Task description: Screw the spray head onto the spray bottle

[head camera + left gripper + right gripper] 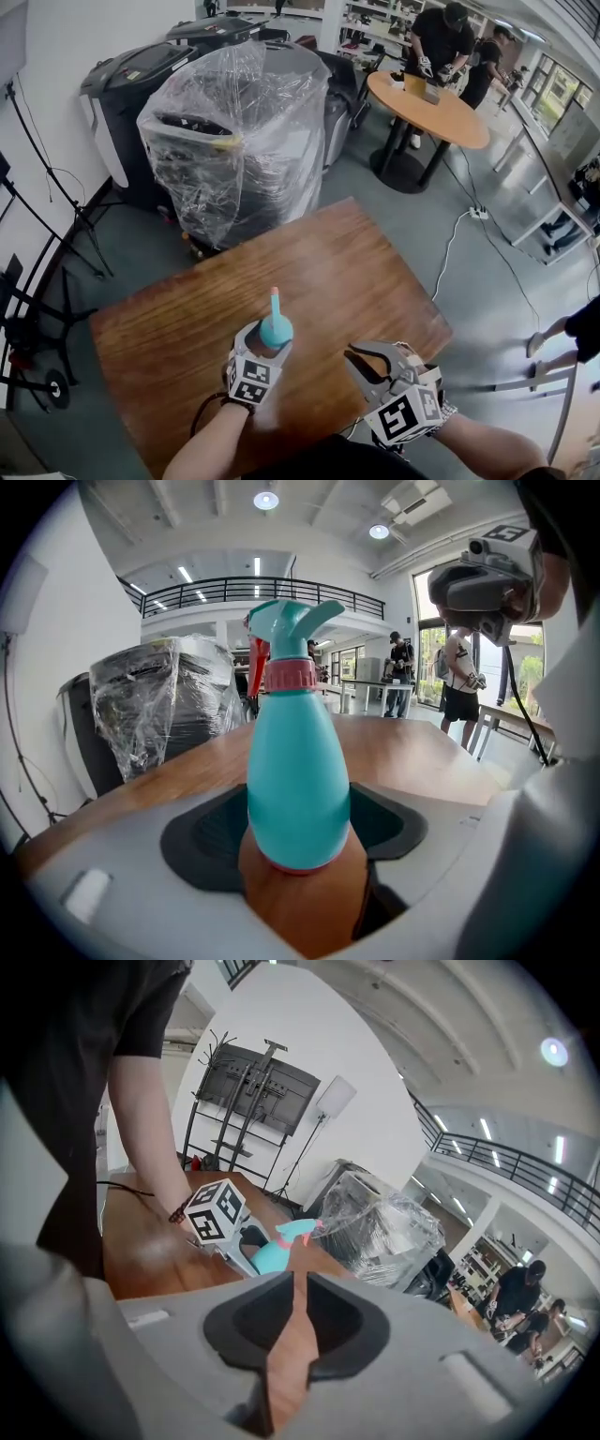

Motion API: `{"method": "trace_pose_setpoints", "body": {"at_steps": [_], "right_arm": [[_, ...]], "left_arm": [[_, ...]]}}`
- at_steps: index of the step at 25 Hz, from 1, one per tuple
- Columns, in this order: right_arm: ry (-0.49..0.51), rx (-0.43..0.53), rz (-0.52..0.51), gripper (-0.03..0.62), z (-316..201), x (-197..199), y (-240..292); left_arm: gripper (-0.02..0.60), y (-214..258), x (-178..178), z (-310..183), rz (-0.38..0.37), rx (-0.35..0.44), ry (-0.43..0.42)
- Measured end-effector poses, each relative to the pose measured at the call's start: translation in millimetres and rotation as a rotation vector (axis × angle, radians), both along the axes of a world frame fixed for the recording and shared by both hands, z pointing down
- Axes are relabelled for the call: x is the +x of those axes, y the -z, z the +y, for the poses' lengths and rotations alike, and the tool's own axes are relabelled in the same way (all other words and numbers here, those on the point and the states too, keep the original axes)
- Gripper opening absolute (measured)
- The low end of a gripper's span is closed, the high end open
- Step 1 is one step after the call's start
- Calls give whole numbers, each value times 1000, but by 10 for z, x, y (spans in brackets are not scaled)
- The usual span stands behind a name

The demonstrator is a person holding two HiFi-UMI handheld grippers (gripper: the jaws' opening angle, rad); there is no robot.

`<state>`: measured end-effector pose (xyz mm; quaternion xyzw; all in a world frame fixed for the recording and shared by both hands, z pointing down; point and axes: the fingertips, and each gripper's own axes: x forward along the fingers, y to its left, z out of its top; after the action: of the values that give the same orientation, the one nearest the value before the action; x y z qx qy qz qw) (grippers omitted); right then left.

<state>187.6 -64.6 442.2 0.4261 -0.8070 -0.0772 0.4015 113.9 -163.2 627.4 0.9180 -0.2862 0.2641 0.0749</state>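
Your right gripper point(296, 1288), near right: jaws almost together, empty. Left gripper point(298, 832) clamped on teal plastic spray bottle point(295, 771), upright over near part of brown wooden table point(356, 262). Teal spray head point(286, 625) seated atop pink threaded collar point(291, 675). Likely tightening stage: open right claw, take collar, twist, keep left steady

worktop point(328, 272): wood, is showing warm grain under a soft sheen | spray bottle point(298, 780): smooth teal plastic, is looking satin | right claw point(292, 1321): matt grey plastic shell, is carrying dark matt pads | bin wrap point(234, 131): clear film, is crinkling and glinting | floor point(487, 281): smooth grey, is reflecting light
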Motion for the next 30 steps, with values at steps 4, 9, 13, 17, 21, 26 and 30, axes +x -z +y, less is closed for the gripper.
{"method": "trace_pose_setpoints", "body": {"at_steps": [4,9,13,17,21,26,30], "right_arm": [[1,-8,-35,32,-4,-113,-38],[-26,-9,-123,9,-45,-275,-38],[-31,-16,-181,-8,-21,-455,-106],[-47,-23,-242,-8,-3,-639,-113],[-85,-31,-324,-8,22,-763,-131],[-131,-8,-405,-8,5,-866,-40],[-150,10,-443,-8,35,-942,43]], "left_arm": [[372,0,6,19,-12,-16,-15],[400,159,-103,95,-2,-10,-9],[335,486,-268,252,41,21,4],[240,964,-355,435,126,70,7],[156,1357,-432,597,226,67,17],[18,1738,-535,736,297,101,21],[12,1865,-560,839,295,86,15]]}}
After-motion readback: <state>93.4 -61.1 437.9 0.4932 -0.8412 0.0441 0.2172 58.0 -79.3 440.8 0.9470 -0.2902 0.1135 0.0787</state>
